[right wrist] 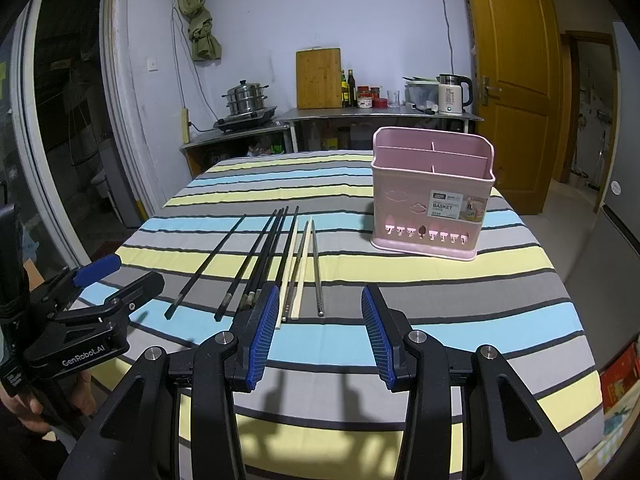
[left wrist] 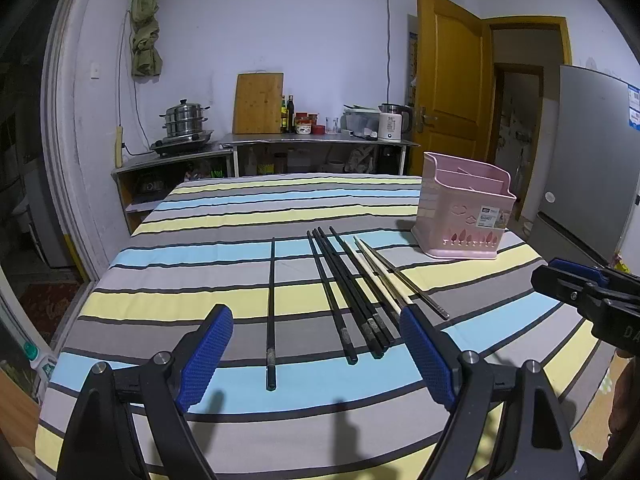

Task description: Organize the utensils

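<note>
Several chopsticks lie side by side on the striped tablecloth [left wrist: 200, 304]: black ones [left wrist: 271, 312] [right wrist: 256, 264], cream ones [left wrist: 378, 276] [right wrist: 302, 264] and a metal one [left wrist: 416, 288] [right wrist: 317, 268]. A pink divided utensil basket [left wrist: 464, 208] [right wrist: 432, 196] stands upright beyond them to the right; it looks empty. My left gripper [left wrist: 316, 320] is open and empty, hovering over the near ends of the black chopsticks. My right gripper [right wrist: 318, 304] is open and empty, just behind the cream and metal chopsticks' near ends; it also shows in the left wrist view [left wrist: 580, 292].
The table's near edge lies just under both grippers. Behind the table stand metal counters with a steamer pot [left wrist: 186, 120], cutting board [right wrist: 318, 78], bottles and a kettle [right wrist: 452, 94]. A wooden door [right wrist: 516, 80] is at right, a fridge [left wrist: 592, 160] beside it.
</note>
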A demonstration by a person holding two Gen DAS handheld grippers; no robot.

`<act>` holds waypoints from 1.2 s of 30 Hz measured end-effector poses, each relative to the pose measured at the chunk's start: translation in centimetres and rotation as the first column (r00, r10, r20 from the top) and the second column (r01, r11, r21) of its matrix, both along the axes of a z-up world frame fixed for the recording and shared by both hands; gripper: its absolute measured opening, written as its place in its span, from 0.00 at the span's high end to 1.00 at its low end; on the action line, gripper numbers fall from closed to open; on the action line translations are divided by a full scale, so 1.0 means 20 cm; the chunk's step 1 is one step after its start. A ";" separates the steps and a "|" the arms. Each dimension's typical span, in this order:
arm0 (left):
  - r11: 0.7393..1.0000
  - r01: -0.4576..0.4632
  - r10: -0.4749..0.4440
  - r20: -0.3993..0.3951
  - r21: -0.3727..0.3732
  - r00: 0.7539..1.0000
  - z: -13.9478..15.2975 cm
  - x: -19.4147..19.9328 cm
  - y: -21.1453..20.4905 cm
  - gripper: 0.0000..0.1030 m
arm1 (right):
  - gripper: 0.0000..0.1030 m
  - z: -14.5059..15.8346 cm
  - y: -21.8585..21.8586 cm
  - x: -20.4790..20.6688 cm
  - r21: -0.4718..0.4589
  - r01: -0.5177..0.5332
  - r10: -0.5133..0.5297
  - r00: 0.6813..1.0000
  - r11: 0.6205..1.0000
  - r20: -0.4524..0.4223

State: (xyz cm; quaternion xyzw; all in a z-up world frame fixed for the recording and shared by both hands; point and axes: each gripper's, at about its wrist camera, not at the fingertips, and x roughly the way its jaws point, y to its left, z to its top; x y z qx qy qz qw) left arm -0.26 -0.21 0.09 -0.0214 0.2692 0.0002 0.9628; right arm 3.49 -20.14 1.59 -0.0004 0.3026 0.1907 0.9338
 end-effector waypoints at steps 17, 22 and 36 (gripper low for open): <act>1.000 0.001 -0.001 0.000 0.001 1.000 -0.01 0.01 -0.02 0.17 | 0.57 0.00 0.00 0.01 0.000 0.002 -0.002 1.000 1.000 -0.001; 1.000 0.004 -0.004 0.001 0.000 1.000 0.00 0.01 -0.02 0.17 | 0.57 0.00 0.00 0.01 0.000 0.002 -0.002 1.000 1.000 -0.001; 1.000 0.007 -0.007 0.001 -0.001 1.000 0.00 0.01 -0.03 0.17 | 0.57 0.00 0.00 0.00 -0.001 0.003 -0.003 1.000 1.000 -0.002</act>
